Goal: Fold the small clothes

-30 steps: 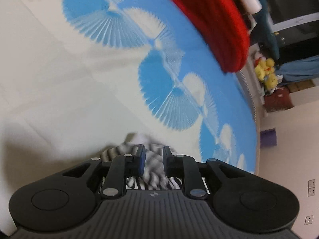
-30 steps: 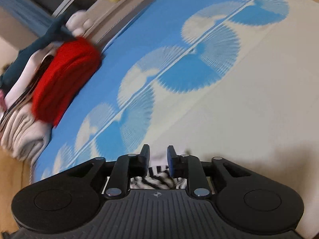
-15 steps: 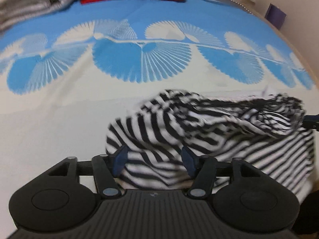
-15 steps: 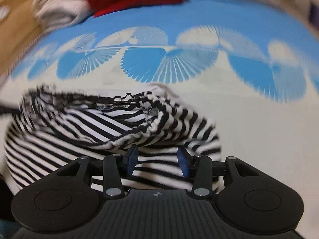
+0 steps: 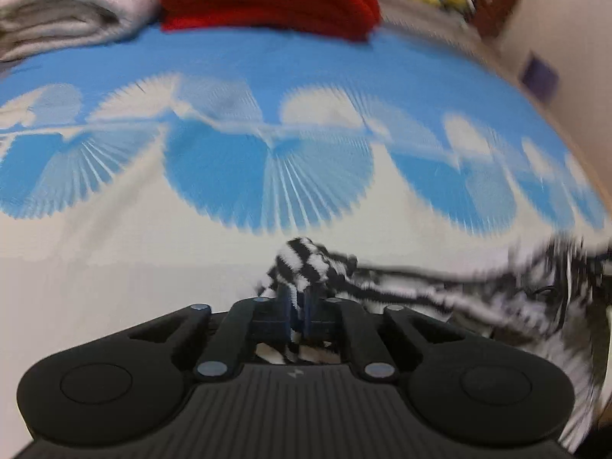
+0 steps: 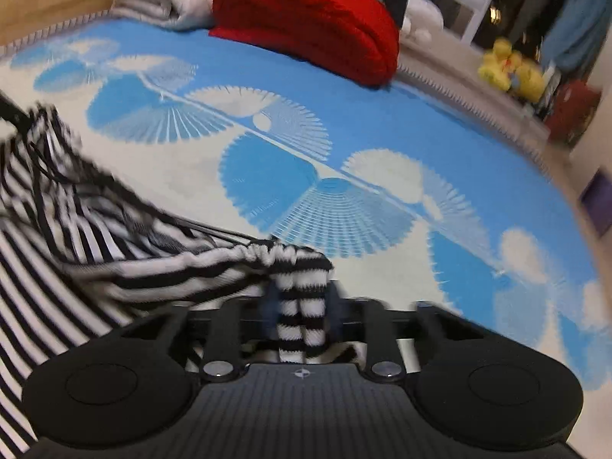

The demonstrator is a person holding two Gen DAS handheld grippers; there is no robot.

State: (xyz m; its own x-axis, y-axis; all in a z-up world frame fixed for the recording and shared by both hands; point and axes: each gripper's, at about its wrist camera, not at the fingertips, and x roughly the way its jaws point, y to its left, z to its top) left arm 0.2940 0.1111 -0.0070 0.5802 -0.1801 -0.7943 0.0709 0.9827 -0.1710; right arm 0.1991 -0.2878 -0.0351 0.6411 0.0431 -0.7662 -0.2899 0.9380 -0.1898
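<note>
One striped garment (image 5: pixel 440 290) (black and white) stretches sideways between two grippers. The left gripper (image 5: pixel 297 308) and right gripper (image 6: pixel 300 306) have just closed; both jaws clamp its edge.

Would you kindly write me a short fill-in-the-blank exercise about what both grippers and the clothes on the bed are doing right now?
1. Both the left gripper and the right gripper are shut on the ____-and-white striped garment.
2. The folded knit at the far edge is ____.
3. The bedcover has a fan pattern in white and ____.

Missing words: black; red; blue
</note>
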